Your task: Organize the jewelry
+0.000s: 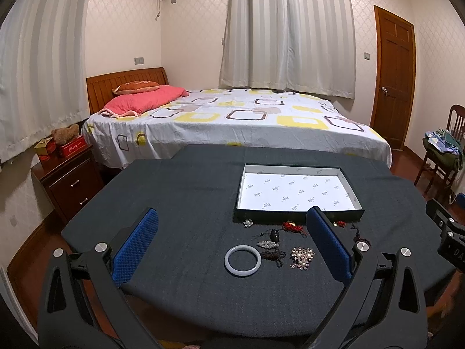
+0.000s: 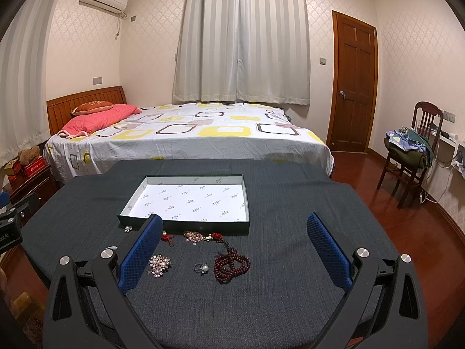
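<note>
On the dark cloth-covered table, a shallow box with a white printed lining sits toward the far edge, nothing inside it. Jewelry lies scattered along the box's near wall and nearer the front edge: white bangle, pearl brooch, rhinestone clip, dark knotted cord, small flower stud just beside the box's near-left corner, red tassel charm. Right wrist view adds dark red bead strand, pearl ring just left of it, pinkish crystal piece near the box wall. Left gripper hovers above the table, jaws spread wide, holding nothing. Right gripper same, wide apart, nothing between the blue pads. Bed behind the table.
</note>
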A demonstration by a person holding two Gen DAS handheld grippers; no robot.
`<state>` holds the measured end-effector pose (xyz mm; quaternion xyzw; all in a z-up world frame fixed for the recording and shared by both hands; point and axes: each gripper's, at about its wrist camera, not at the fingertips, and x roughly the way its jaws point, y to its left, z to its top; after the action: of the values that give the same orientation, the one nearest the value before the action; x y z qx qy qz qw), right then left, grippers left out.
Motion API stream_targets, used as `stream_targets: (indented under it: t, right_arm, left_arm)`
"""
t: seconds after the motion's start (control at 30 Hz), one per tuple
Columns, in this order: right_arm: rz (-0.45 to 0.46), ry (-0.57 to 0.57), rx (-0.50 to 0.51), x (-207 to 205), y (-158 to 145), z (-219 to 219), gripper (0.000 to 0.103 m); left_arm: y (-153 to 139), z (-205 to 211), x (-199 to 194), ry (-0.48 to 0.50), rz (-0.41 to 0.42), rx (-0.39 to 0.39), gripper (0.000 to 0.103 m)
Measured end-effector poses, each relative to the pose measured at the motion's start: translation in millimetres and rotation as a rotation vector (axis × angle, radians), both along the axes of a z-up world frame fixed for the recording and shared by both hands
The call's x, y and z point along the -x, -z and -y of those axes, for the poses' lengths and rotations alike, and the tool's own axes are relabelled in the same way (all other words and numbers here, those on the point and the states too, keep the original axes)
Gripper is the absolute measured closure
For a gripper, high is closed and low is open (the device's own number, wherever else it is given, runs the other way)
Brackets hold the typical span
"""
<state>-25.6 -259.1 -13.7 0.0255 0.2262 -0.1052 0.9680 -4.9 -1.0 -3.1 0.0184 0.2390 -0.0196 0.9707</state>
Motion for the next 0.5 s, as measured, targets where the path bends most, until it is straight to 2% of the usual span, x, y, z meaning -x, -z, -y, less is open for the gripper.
stream_targets:
  t: [0.5]
  right_arm:
    - [-0.001,0.0,0.0,0.1,0.6,-0.1,0.007]
  left_arm:
    - [2.4,1.1,0.5,0.002,-0.007,0.007,0.004]
